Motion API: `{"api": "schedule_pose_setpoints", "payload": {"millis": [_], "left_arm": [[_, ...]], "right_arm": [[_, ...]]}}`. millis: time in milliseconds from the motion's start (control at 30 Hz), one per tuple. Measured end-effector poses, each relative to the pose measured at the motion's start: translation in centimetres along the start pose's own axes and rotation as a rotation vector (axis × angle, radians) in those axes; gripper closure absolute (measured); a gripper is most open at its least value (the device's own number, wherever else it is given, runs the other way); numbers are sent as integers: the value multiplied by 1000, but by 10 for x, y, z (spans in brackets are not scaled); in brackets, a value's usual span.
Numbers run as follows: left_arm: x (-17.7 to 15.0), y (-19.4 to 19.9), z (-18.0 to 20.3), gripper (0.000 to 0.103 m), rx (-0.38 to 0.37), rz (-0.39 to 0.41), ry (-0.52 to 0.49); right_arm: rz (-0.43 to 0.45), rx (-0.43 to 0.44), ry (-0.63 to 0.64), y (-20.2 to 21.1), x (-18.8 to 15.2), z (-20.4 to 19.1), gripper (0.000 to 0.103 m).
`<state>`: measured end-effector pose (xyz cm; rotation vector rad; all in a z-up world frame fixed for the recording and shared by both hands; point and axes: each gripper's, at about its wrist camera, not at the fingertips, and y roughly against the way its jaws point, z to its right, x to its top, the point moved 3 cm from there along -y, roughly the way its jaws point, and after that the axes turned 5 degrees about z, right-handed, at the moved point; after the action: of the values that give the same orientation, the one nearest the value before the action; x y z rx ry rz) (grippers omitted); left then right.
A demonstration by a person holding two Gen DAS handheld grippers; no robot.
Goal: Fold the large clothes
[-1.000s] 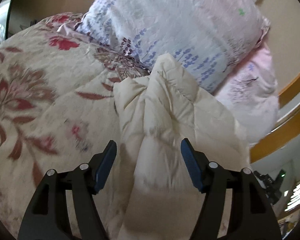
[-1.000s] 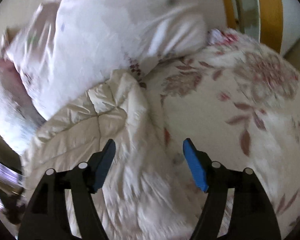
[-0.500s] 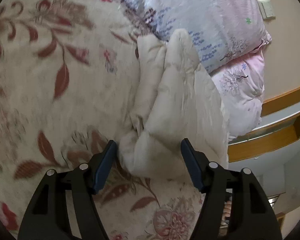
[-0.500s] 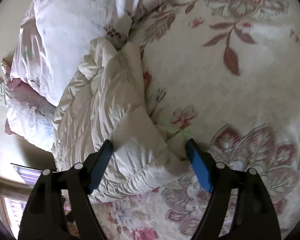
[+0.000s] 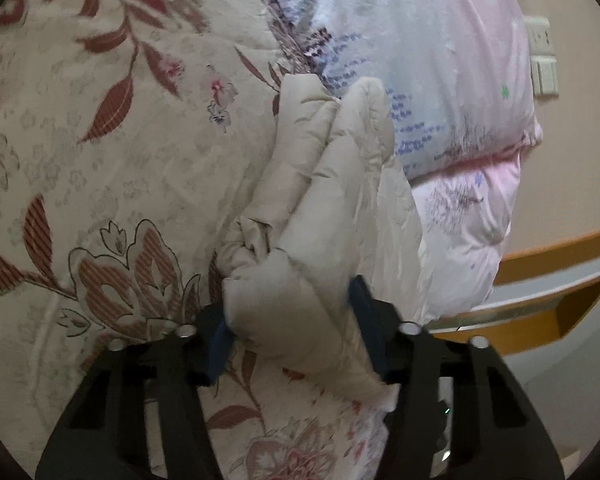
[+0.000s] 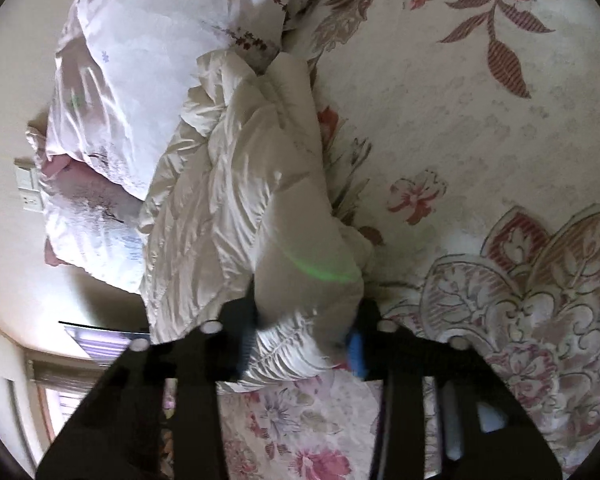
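The padded jacket (image 5: 332,184) lies on the bed (image 5: 112,152), stretched along one edge, its far end touching the pillows (image 5: 432,64) stacked at the head. Its near end sits between the pads of the left hand-held gripper (image 5: 290,336). Another near part sits pinched in the right hand-held gripper (image 6: 302,340). A wall switch plate (image 5: 542,56) lies behind the pillows.

Cream puffer jacket (image 5: 340,200), red-floral bedspread (image 5: 100,160) – pink/lilac pillows (image 5: 440,60)
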<state>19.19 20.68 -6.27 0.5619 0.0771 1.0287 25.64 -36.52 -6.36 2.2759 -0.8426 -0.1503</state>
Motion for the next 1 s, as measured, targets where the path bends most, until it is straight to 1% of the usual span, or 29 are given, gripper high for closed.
{"api": "schedule_pose_setpoints", "payload": {"millis": [33,67,133,233,433,567,633,733,767,833,867,900,933,1000], "left_arm": [[0,-2,-2,66,-14,7,13],[1,-3,-3,70,-30,15,21],[3,-3,-3,81,-53,28,28],[6,2,3,88,-78,50,5],[14,35,13,91,-129,107,-34],[13,71,9,91,-155,149,-47],[9,88,2,91,-157,162,-45],[1,107,-13,91,-143,172,-35],[-3,111,-19,91,-132,173,-32],[-8,114,-27,91,-118,174,-29],[-9,114,-30,91,-116,171,-30],[-10,113,-32,90,-113,170,-32],[-11,112,-34,90,-113,167,-35],[-11,112,-34,86,-110,165,-50]], "right_arm": [[3,19,-5,1,0,0,75],[6,29,-7,2,-1,-1,78],[10,46,-2,6,-1,-3,81],[17,76,14,12,-4,-12,83],[0,134,81,26,-21,-35,84],[-34,162,164,41,-47,-51,84],[-42,159,207,47,-62,-55,84],[-60,97,281,53,-89,-54,84],[-64,49,315,53,-100,-52,83],[-67,-19,357,52,-112,-50,81],[-60,-64,380,52,-117,-48,77],[-51,-109,399,53,-118,-48,67],[-42,-144,408,54,-119,-45,64],[10,-247,438,60,-115,-46,43]]}}
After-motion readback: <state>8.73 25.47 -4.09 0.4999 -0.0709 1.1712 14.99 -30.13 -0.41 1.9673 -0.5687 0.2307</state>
